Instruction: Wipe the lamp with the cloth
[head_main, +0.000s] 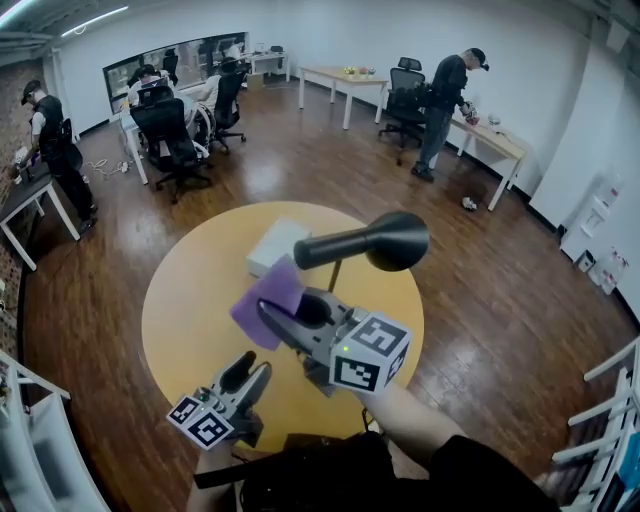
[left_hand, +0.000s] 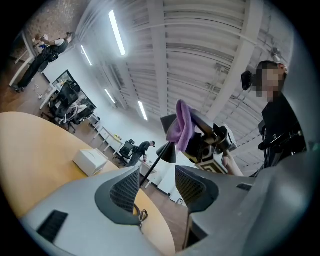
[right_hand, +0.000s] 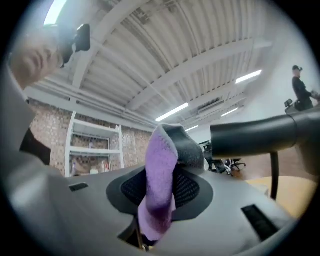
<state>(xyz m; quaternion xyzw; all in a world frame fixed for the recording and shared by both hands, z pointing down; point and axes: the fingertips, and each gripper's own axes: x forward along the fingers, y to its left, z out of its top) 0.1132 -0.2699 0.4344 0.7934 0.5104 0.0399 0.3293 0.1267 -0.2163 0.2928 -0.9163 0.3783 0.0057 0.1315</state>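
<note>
A black desk lamp (head_main: 372, 242) stands on the round yellow table (head_main: 190, 300), its long head lying level. My right gripper (head_main: 268, 310) is shut on a purple cloth (head_main: 268, 298), held up just below and left of the head's narrow end, not clearly touching it. In the right gripper view the cloth (right_hand: 160, 180) is pinched between the jaws, with the lamp head (right_hand: 257, 135) close at the right. My left gripper (head_main: 254, 370) hovers low near the table's front edge, open and empty. Its view shows the lamp (left_hand: 168, 151) and the cloth (left_hand: 183, 125) ahead.
A white box (head_main: 275, 245) lies on the table behind the lamp. Office chairs (head_main: 170, 135), desks (head_main: 340, 80) and several people stand around the room on the wooden floor. A white rack (head_main: 610, 430) is at the right edge.
</note>
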